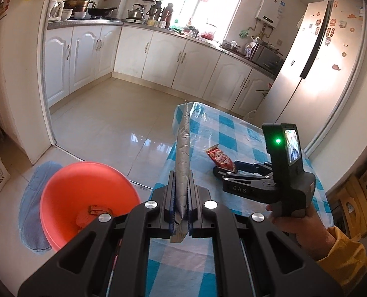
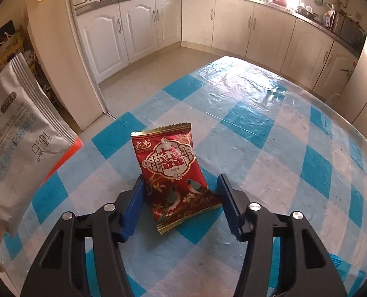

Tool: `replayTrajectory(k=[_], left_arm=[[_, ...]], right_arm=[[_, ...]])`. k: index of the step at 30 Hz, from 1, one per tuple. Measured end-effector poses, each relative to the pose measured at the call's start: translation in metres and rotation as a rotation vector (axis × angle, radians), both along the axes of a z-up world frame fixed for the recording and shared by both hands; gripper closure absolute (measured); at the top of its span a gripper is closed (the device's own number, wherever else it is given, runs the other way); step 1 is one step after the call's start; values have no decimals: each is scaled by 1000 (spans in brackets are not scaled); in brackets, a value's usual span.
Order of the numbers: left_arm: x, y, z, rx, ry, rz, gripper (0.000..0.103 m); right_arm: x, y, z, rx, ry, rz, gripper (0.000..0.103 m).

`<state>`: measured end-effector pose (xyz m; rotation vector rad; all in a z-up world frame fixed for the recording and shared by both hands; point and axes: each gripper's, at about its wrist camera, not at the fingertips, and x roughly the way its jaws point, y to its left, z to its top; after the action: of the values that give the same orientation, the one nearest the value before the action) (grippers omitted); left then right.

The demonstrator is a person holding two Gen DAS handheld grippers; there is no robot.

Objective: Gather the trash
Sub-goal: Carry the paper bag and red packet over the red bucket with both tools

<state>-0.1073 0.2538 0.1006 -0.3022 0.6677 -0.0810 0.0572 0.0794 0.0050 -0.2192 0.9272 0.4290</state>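
Observation:
A flat white-and-silver packet (image 1: 183,148) stands edge-on in my left gripper (image 1: 182,173), which is shut on its lower end; the right wrist view shows the packet's printed face (image 2: 17,133). Below and left of it, an orange-red basin (image 1: 84,185) sits on the floor with something red inside. A red snack packet (image 2: 171,170) lies on the blue-checked table (image 2: 257,123) between the blue pads of my right gripper (image 2: 181,178). The left pad (image 2: 133,205) touches its edge and the right pad stands at its corner. The packet is not squeezed.
A hand in a yellow sleeve (image 1: 307,227) holds the right gripper (image 1: 226,169). A blue mat (image 1: 32,210) lies on the tiled floor beside the basin. White kitchen cabinets (image 1: 158,54) line the far walls, and a fridge (image 1: 319,61) stands behind the table.

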Motion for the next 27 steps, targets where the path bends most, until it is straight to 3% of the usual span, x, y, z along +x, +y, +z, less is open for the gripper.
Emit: replayTrajectory(k=[5,14,22,27], left_arm=[[0,4,-4,5,10,13,94],[-6,27,-6,15,15,78,94],[-13,63,-4,25,11,185,94],[-12,90,-21,12,58,250,94]], right_arm=[[-6,1,3,10,-9,0,55],[-25,9,11,102,14,30,58],[-49,51,33,215,44,144,58],[-60,90,41,281,96,241,58]])
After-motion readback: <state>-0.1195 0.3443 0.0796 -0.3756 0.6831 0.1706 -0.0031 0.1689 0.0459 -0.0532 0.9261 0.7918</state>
